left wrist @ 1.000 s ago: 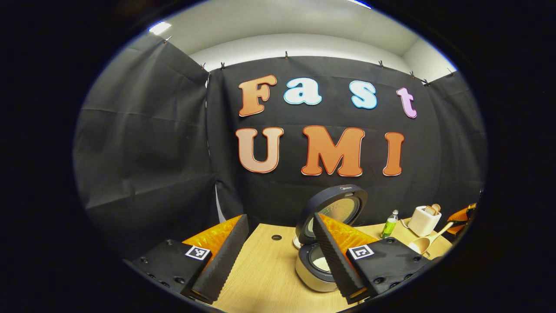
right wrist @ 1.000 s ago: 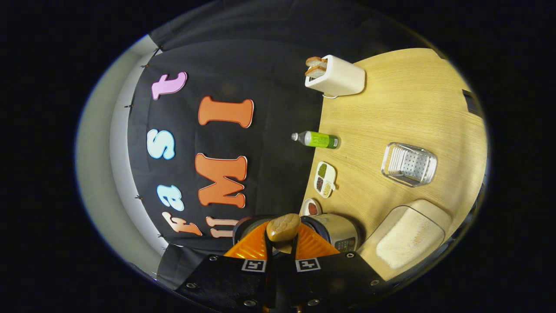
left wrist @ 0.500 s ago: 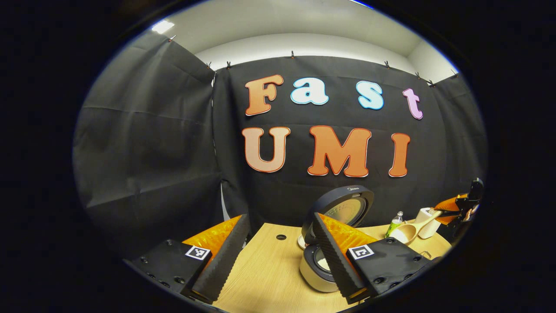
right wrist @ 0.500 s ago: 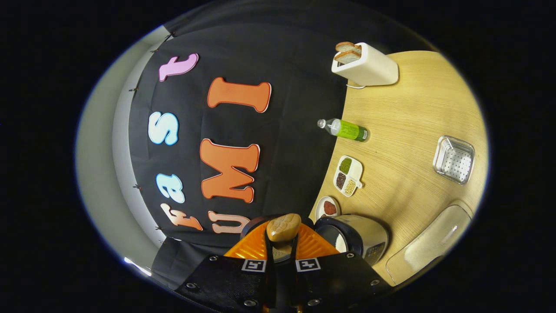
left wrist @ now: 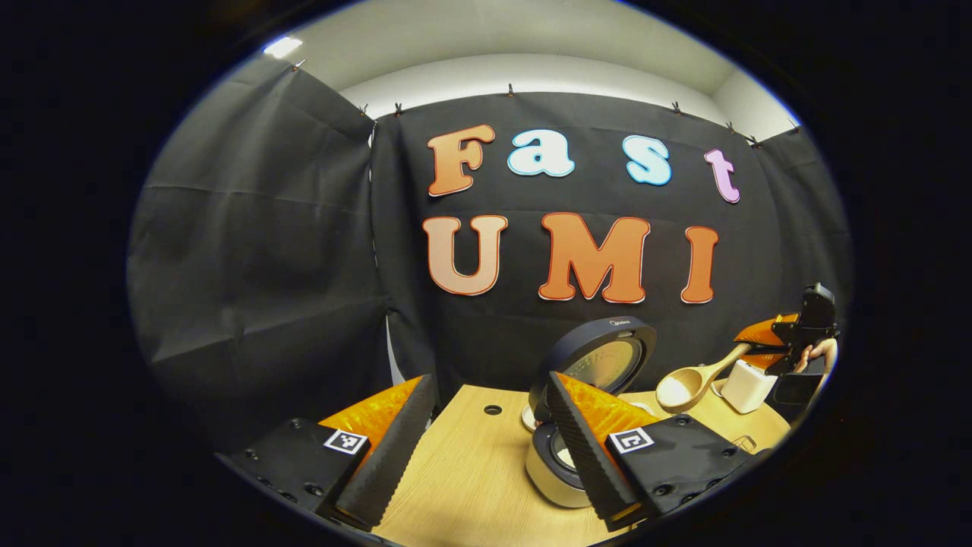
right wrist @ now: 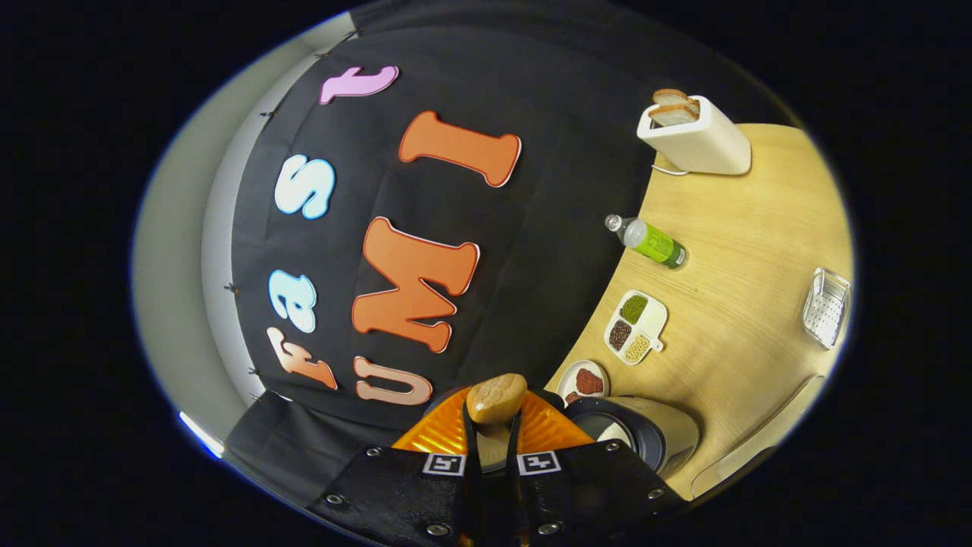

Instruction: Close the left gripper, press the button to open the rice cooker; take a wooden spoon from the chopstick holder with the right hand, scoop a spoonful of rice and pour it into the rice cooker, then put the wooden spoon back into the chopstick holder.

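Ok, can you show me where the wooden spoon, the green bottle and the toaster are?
wooden spoon point(left wrist: 678, 388): left gripper view, on its bowl.
green bottle point(right wrist: 653, 244): right gripper view, on its green label.
toaster point(right wrist: 702, 141): right gripper view, on its white side.

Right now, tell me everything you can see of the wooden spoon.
The spoon is pale, plain wood with a round, deep bowl and a slim handle. In the left gripper view it hangs in the air right of the open rice cooker, bowl toward the cooker and lower than the handle, which rises to the right claw. The bowl looks empty. In the right gripper view the claw's two fingers are shut on the handle, whose rounded end sticks out between them.
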The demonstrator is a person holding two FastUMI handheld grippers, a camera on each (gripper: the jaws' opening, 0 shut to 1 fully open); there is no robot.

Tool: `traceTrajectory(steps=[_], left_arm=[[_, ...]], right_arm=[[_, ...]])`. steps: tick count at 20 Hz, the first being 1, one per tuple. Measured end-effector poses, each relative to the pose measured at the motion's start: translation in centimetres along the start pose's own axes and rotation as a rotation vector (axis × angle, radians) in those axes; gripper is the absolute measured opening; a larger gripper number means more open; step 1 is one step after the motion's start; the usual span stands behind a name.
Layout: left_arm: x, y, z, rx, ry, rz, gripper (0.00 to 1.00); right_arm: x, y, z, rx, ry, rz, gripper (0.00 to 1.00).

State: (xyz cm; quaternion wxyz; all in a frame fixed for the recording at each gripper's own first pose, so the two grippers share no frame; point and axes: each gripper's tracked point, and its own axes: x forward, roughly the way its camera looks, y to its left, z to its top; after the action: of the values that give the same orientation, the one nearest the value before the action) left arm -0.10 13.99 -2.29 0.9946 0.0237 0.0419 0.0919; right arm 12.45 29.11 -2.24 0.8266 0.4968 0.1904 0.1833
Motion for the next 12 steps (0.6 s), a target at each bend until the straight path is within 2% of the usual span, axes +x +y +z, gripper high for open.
traceTrajectory(steps=[2,12], left_arm=[[0.4,0.2,-0.2,0.0,0.001,0.004,0.98],[1.2,1.1,-0.8,-0.001,0.011,0.02,1.0]], right_arm=[[0.6,0.4,-0.2,-0.049,-0.003,-0.007,0.11],[1.4,1.4,-1.2,-0.217,-0.02,-0.016,0.11]])
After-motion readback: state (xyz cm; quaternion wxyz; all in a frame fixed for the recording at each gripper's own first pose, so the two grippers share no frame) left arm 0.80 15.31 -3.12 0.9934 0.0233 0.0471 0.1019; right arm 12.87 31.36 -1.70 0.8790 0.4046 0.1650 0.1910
